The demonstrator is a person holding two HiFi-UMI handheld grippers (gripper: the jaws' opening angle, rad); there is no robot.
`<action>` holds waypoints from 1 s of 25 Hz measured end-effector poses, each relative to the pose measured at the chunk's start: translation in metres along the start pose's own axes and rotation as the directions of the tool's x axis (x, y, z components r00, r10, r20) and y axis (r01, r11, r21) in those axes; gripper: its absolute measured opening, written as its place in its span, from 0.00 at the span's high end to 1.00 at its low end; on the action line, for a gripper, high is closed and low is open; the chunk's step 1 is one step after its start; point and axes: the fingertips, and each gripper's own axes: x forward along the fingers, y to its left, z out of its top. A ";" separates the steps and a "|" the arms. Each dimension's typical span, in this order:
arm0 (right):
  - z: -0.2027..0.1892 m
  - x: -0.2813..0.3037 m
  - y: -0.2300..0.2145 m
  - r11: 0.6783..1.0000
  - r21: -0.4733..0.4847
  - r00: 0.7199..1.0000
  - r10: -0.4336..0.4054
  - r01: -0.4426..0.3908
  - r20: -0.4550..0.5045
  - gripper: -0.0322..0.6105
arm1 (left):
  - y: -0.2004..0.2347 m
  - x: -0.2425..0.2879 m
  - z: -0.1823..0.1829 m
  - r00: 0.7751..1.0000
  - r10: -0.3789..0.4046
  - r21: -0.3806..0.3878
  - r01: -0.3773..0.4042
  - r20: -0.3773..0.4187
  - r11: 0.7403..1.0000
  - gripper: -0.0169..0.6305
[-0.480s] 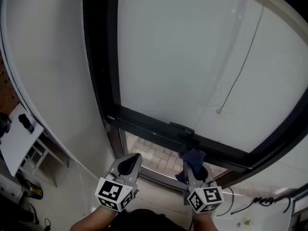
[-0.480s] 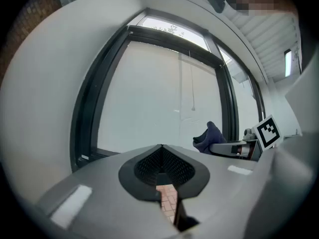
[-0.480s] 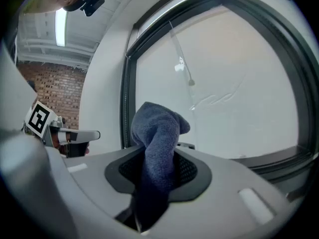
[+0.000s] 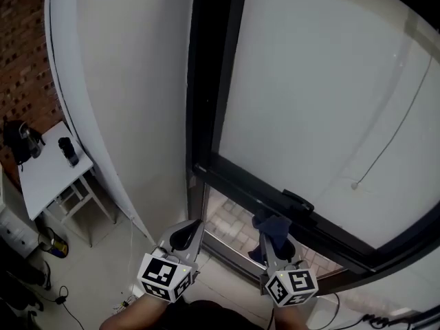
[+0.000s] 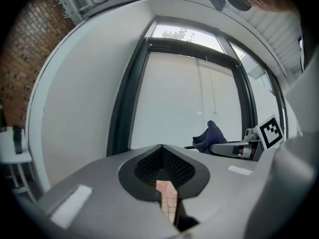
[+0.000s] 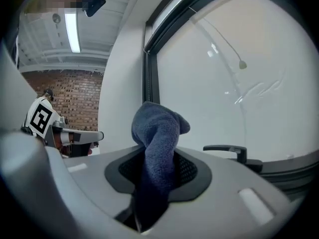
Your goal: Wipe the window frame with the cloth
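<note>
Window frame (image 4: 206, 81) has swung to centre ahead; right gripper (image 4: 274, 247) clamps cloth (image 4: 273, 227) near its lower rail, left gripper (image 4: 186, 232) closed and empty, wiping seemingly unstarted.

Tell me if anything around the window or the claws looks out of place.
Nothing stands out. The window frame looks whole, its handle lies along the rail, and the blue cloth is bunched but pinched in the right claw. The left claw is shut on nothing.

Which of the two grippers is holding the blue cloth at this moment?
The right gripper: its jaws are shut on the blue cloth, which sticks out past them. The left gripper is shut too, but holds nothing.
</note>
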 end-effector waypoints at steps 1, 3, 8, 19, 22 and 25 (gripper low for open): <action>0.000 0.005 0.006 1.000 -0.002 1.000 0.015 -0.015 -0.002 0.76 | 0.007 -0.004 0.000 1.000 0.016 -0.002 -0.016 0.002 1.000 0.98; -0.001 0.013 0.017 0.999 -0.005 0.999 0.041 -0.041 -0.005 0.76 | 0.018 -0.010 0.001 0.999 0.043 -0.007 -0.043 0.007 0.999 0.98; 0.000 0.030 0.036 0.997 -0.009 0.997 0.080 -0.080 -0.004 0.76 | 0.036 -0.023 0.003 0.997 0.077 0.003 -0.077 0.012 0.997 0.98; -0.005 0.066 0.086 0.990 -0.018 0.990 0.142 -0.142 -0.020 0.76 | 0.079 -0.037 0.001 0.995 0.098 -0.015 -0.098 0.005 0.995 0.98; -0.005 0.077 0.098 0.990 -0.022 0.990 0.140 -0.141 -0.019 0.76 | 0.092 -0.038 0.004 0.996 0.092 -0.014 -0.092 0.010 0.996 0.98; -0.006 0.085 0.110 0.990 -0.030 0.990 0.140 -0.140 -0.021 0.76 | 0.102 -0.039 0.008 0.996 0.085 -0.019 -0.085 0.021 0.996 0.98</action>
